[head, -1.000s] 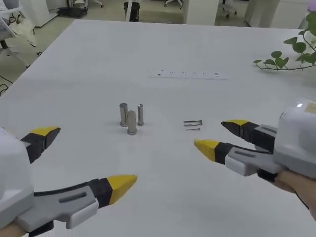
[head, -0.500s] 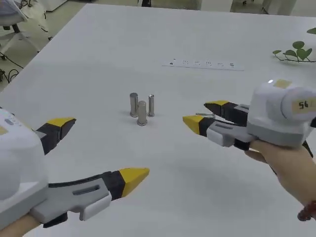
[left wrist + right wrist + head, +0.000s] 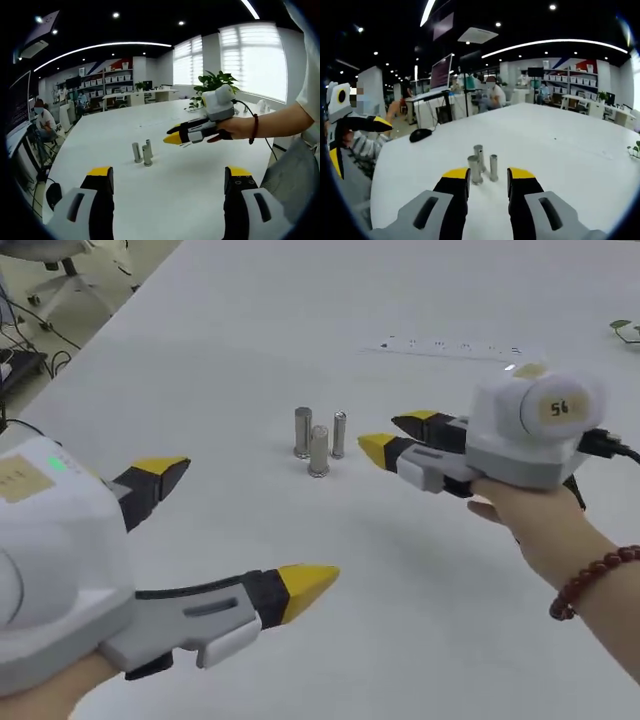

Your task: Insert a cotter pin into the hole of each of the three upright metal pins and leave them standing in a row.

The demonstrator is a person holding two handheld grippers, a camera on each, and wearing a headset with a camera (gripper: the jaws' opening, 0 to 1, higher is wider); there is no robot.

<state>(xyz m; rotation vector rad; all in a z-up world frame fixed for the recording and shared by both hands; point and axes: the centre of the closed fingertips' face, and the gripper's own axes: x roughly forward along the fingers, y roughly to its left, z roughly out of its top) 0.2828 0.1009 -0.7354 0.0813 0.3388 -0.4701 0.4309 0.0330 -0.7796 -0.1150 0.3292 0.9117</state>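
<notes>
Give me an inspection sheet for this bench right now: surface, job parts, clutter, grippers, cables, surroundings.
Surface: white table, flat and matte.
Job's things: three metal pins upright in a tight cluster, the middle one nearer; whether any holds a cotter pin is too small to tell.
Clutter: power strip on the far side; plant at a table edge.
Grippers: left gripper jaws wide open, holding nothing; right gripper jaws narrowly open, tips just right of the pins.
Cables: black cable running from the right gripper's rear.
Surroundings: open office with a chair, a monitor and a seated person.
</notes>
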